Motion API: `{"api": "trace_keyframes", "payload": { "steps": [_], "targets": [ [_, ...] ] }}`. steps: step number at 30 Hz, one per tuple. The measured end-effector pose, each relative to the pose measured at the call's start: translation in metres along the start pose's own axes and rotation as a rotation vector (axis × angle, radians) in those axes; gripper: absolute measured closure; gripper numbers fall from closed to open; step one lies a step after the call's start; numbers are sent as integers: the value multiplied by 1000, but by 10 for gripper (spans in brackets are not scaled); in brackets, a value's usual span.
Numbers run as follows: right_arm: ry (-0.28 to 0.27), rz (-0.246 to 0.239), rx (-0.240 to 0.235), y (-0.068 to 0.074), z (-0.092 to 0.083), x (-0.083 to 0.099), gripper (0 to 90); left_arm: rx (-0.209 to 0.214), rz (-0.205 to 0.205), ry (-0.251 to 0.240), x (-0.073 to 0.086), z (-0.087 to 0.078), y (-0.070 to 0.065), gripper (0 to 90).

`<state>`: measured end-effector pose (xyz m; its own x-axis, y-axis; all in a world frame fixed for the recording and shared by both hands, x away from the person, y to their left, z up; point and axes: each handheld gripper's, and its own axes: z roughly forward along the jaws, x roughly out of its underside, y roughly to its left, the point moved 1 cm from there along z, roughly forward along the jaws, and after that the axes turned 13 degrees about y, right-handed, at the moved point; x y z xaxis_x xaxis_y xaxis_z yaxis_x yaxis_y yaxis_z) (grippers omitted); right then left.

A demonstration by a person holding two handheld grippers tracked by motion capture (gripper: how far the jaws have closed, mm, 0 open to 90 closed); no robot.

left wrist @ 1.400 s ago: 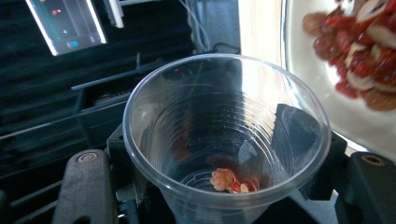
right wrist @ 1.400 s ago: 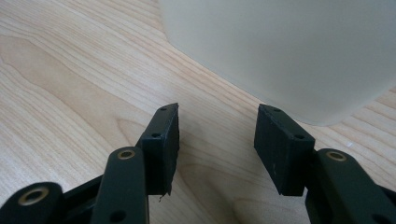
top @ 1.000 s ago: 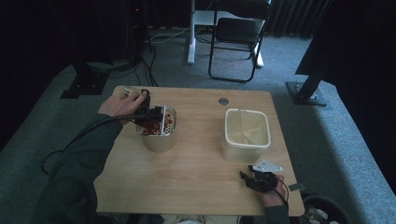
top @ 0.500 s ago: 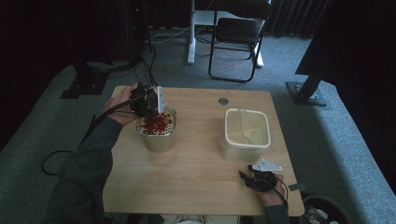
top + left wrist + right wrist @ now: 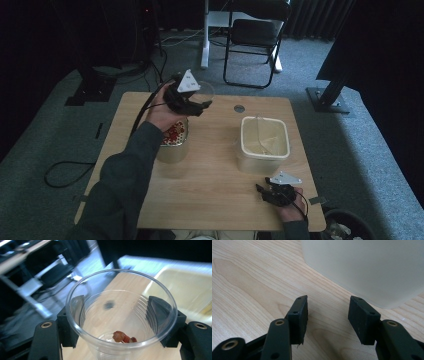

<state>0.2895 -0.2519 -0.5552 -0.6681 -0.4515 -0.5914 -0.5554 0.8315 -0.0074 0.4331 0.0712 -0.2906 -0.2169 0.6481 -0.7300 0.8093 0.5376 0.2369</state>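
A black folding chair (image 5: 252, 40) is standing on the grey carpet (image 5: 350, 150) beyond the far edge of the wooden table (image 5: 215, 175), just right of a white desk leg (image 5: 205, 35). A black stand base (image 5: 92, 90) is sitting off the table's far left corner and another (image 5: 327, 97) off its far right. A black cable (image 5: 62, 170) is looping over the floor at the left. A dark bin (image 5: 350, 227) is showing at the near right.

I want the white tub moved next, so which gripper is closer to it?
Right. The right gripper rests on the table just in front of the white tub; the left gripper, holding a clear cup, is raised across the table.
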Motion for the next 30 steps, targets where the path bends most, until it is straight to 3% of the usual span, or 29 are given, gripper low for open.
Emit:
{"api": "trace_keyframes", "payload": {
  "steps": [3, 7, 12, 17, 23, 27, 30],
  "targets": [
    [1, 4, -3, 0, 0, 0, 495, 75, -29, -49, -20, 12, -13, 330],
    [1, 2, -2, 0, 0, 0, 495, 147, 11, -56, -50, 32, -40, 325],
    [1, -1, -5, 0, 0, 0, 494, 212, 34, -69, -77, 58, -71, 322],
    [1, 1, -6, 0, -1, 1, 492, 264, 42, -65, -91, 83, -95, 317],
    [1, 3, -6, 0, -2, 2, 491, 302, 24, -14, -96, 108, -108, 270],
    [2, 4, -5, 0, -2, 3, 490, 337, 17, 37, -93, 122, -107, 167],
    [3, 5, -5, 0, -2, 3, 489, 327, 3, 37, -90, 123, -105, 140]
  ]
}}
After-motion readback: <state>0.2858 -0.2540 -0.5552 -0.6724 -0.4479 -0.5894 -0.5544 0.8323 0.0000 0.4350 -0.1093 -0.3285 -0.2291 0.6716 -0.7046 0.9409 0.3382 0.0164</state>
